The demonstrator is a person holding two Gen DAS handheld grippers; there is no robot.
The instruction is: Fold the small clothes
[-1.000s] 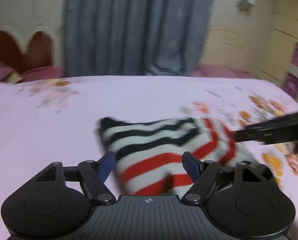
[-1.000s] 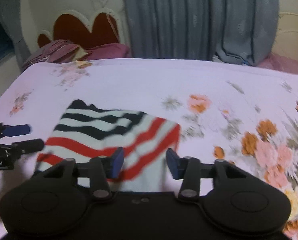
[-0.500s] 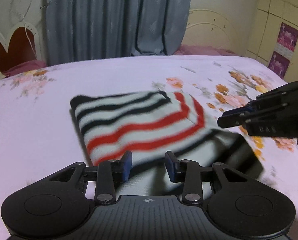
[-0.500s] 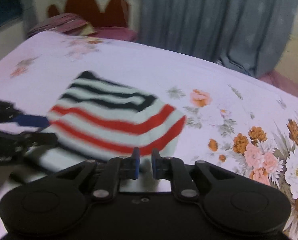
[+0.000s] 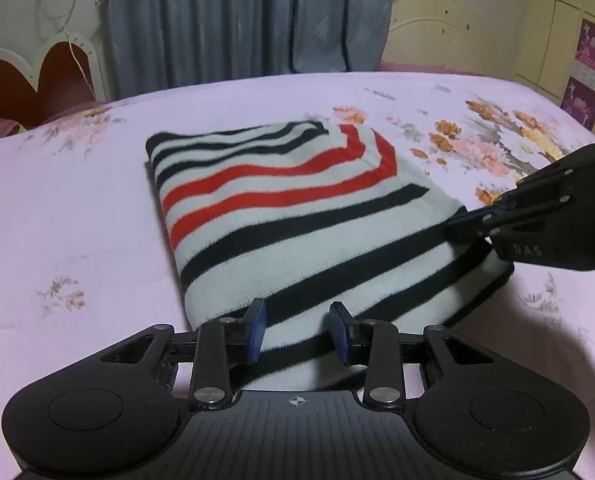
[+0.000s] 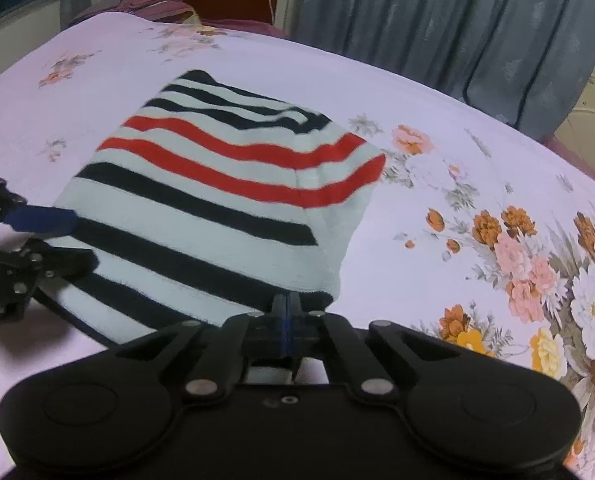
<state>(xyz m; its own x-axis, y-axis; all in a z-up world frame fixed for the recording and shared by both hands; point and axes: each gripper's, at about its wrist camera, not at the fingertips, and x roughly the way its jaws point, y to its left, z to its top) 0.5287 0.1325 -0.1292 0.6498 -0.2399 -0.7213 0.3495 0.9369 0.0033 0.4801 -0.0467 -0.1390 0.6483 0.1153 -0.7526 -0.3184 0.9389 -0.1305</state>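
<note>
While the striped garment [image 5: 297,216] is lying partly folded across the middle of both views on the flowered bedsheet [image 5: 77,208], both claws are working at its near hem. It is looking like a soft, light knit that will be drooping and bunching when lifted, not slipping much, so the thick near edge and its corners seem the best places to be taking hold.

The left gripper [image 5: 297,330] is sitting at the bottom centre of its own view with the hem between its blue pads [image 5: 257,330]; the jaws are standing at a narrow gap, having just been closing, and the cloth looks bunched between them, though whether the pads are actually pressing on it I cannot tell. The right gripper [image 6: 285,316] is at the bottom centre of its view with jaws having just been closing to fully together, pinching the dark-striped corner of the garment.

The left view is showing the right gripper from the side at the right edge, biting the lifted lower right corner, which the right view partly hides behind its own fingers. The right view is showing the left claw's blue pad at the left edge, plus the large flower print at the right.
</note>
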